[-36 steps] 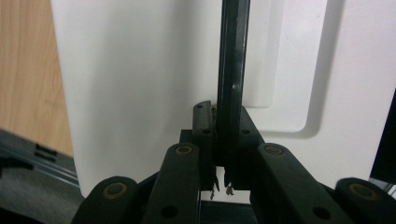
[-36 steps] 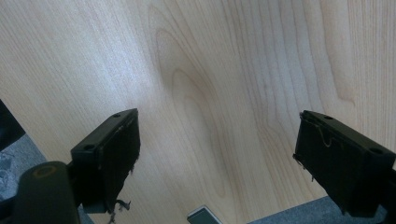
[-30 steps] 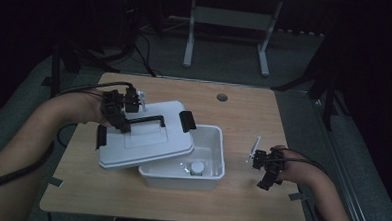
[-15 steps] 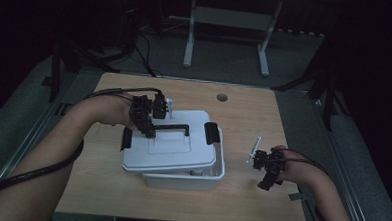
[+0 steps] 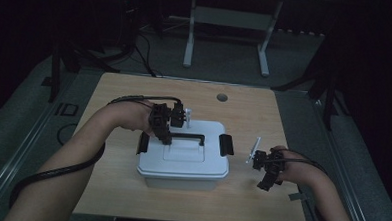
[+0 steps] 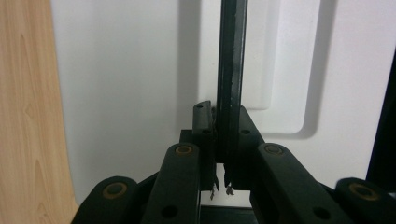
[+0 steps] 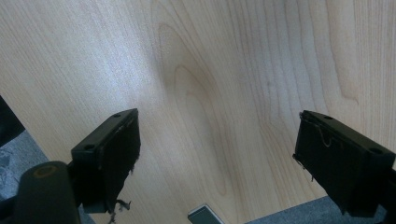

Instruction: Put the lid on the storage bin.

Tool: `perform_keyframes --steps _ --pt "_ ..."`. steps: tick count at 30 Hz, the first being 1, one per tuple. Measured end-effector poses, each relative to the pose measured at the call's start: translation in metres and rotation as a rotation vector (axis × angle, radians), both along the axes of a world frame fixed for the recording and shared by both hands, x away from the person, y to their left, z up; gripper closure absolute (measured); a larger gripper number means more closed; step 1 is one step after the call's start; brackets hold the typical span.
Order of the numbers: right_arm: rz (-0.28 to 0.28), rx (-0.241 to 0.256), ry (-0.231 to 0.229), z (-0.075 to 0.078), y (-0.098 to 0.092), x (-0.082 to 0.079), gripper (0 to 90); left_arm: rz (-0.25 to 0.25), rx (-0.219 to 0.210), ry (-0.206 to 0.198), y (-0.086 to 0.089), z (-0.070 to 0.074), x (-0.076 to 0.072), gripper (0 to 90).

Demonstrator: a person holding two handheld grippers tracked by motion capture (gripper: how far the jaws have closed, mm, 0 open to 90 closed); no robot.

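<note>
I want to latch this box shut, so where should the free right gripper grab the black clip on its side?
Take the black clip on the box's right end, coming in sideways from the right gripper's side. It sticks out past the lid edge, facing that open gripper.

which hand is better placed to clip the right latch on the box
Right. Its tongs are open and free, just right of the box's right latch. The left tongs are shut on the lid handle.
</note>
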State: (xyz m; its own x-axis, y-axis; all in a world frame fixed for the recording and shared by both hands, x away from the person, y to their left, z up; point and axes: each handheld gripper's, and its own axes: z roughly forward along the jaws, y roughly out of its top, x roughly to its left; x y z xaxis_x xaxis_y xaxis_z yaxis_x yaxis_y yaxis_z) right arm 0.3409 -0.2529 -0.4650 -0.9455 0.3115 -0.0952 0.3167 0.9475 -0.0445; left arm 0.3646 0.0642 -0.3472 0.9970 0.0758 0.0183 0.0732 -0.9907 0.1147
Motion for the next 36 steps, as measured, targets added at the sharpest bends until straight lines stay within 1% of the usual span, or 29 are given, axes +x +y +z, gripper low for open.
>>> perform_keyframes --steps 1,4,5,6,8,9,10,13,14,18,20,21,23,24,26,29,30,31,32,33,34,35,36 --pt "0.000 -0.001 0.000 0.000 0.000 0.000 13.8 -0.001 0.001 0.008 -0.001 -0.001 0.001 83.5" --pt "0.003 -0.004 0.003 -0.001 0.001 0.000 13.9 0.002 0.017 0.008 -0.002 -0.007 0.002 83.4" --pt "0.003 -0.004 0.003 -0.001 0.001 0.000 13.9 0.002 0.017 0.008 -0.002 -0.007 0.002 83.5" --pt "0.009 -0.003 0.000 -0.001 0.002 0.000 13.9 -0.002 0.015 0.015 -0.001 -0.010 0.004 83.5" --pt "0.010 -0.003 0.000 -0.001 0.003 0.000 13.9 0.002 0.020 0.010 -0.001 -0.012 0.004 83.4" --pt "0.010 -0.002 0.001 -0.001 0.004 0.000 13.9 0.005 0.021 0.019 0.000 -0.015 0.005 83.4" --pt "0.010 -0.002 0.001 -0.001 0.004 0.000 13.9 0.005 0.021 0.019 0.000 -0.015 0.005 83.5" --pt "0.013 -0.004 0.003 -0.001 0.006 0.001 13.9 0.009 0.012 0.015 0.001 -0.019 0.007 83.4" --pt "0.015 -0.006 0.003 -0.002 0.006 0.001 14.0 0.014 0.013 0.021 0.001 -0.021 0.009 83.4" --pt "0.017 -0.005 0.004 -0.002 0.007 0.001 14.0 0.018 0.011 0.022 0.002 -0.024 0.011 83.3" --pt "0.018 -0.004 0.008 -0.004 0.008 0.001 14.0 0.021 0.004 0.034 0.003 -0.024 0.013 83.2" --pt "0.018 -0.004 0.008 -0.004 0.008 0.001 14.0 0.019 0.006 0.032 0.004 -0.024 0.013 83.2" --pt "0.020 -0.007 0.011 -0.005 0.008 0.000 14.0 0.025 0.006 0.034 0.004 -0.024 0.014 83.1" --pt "0.021 -0.007 0.012 -0.006 0.008 0.000 14.0 0.035 0.007 0.044 0.004 -0.024 0.016 83.0" --pt "0.020 -0.005 0.013 -0.006 0.008 0.001 14.0 0.041 0.004 0.050 0.005 -0.025 0.016 82.9" --pt "0.020 -0.007 0.013 -0.007 0.008 0.001 14.0 0.038 0.004 0.048 0.004 -0.025 0.016 82.5" --pt "0.021 -0.006 0.014 -0.007 0.008 0.001 14.0 0.044 0.009 0.038 0.003 -0.024 0.016 82.1" --pt "0.021 -0.006 0.014 -0.007 0.008 0.001 14.0 0.044 0.009 0.038 0.003 -0.024 0.016 76.2" --pt "0.021 -0.005 0.013 -0.007 0.008 0.001 14.0 0.095 0.012 0.019 0.002 -0.024 0.017 65.2" --pt "0.021 -0.005 0.013 -0.007 0.008 0.001 14.0 0.095 0.012 0.019 0.002 -0.024 0.017 57.4" --pt "0.024 -0.007 0.013 -0.007 0.009 0.001 14.1 0.105 0.018 -0.008 0.002 -0.025 0.018 50.9" --pt "0.024 -0.007 0.013 -0.007 0.009 0.001 14.1 0.105 0.018 -0.008 0.002 -0.025 0.018 45.0" --pt "0.027 -0.004 0.015 -0.007 0.010 0.000 14.0 0.131 0.006 -0.031 0.004 -0.024 0.020 40.9"
